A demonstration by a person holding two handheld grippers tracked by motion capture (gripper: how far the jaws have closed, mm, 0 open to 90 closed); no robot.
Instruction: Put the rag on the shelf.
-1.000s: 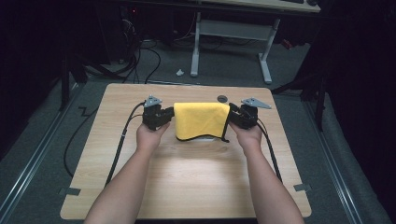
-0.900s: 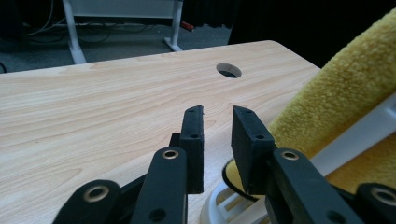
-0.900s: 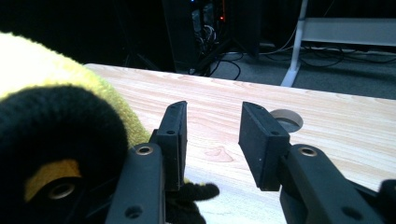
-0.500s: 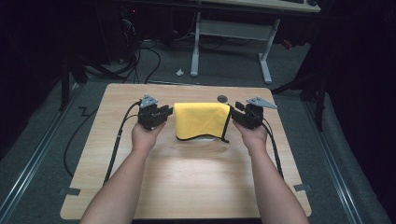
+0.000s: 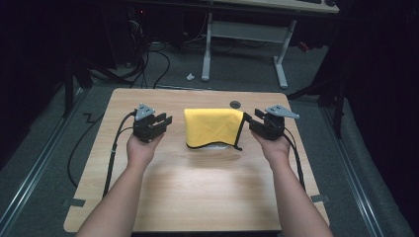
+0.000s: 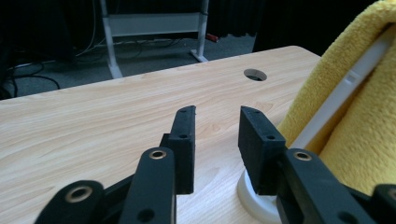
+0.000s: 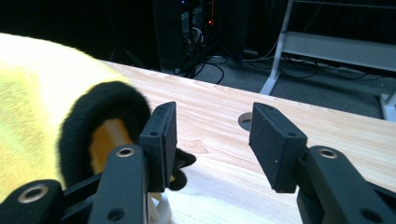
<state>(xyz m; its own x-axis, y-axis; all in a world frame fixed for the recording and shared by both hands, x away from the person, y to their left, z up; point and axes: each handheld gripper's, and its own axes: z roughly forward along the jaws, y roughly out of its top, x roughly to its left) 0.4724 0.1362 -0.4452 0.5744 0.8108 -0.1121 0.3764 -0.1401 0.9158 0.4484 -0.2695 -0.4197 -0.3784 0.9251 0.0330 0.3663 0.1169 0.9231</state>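
Note:
A yellow cloth [image 5: 212, 126] with a black edge hangs over a white stand [image 6: 340, 99] in the middle of the wooden table [image 5: 197, 192]. My left gripper [image 5: 167, 120] stands a short way to the cloth's left, jaws pointing at it. Its jaws have just been opening and nothing is between them [image 6: 215, 140]. The cloth [image 6: 359, 126] and the stand's round foot [image 6: 252, 198] lie just to its right. My right gripper [image 5: 250, 123] is beside the cloth's right edge. Its jaws have also just been opening and hold nothing [image 7: 212, 140]; the black trim [image 7: 91, 116] is next to one jaw.
A round cable hole [image 5: 235, 104] lies in the table behind the cloth. Black cables trail from both grippers along the table sides. Beyond the far edge stand a white desk frame [image 5: 207, 49] and floor cables.
Both grippers have drawn away sideways from the cloth, left one leftward and right one rightward, and their jaws have spread apart. The cloth stays draped on the stand.

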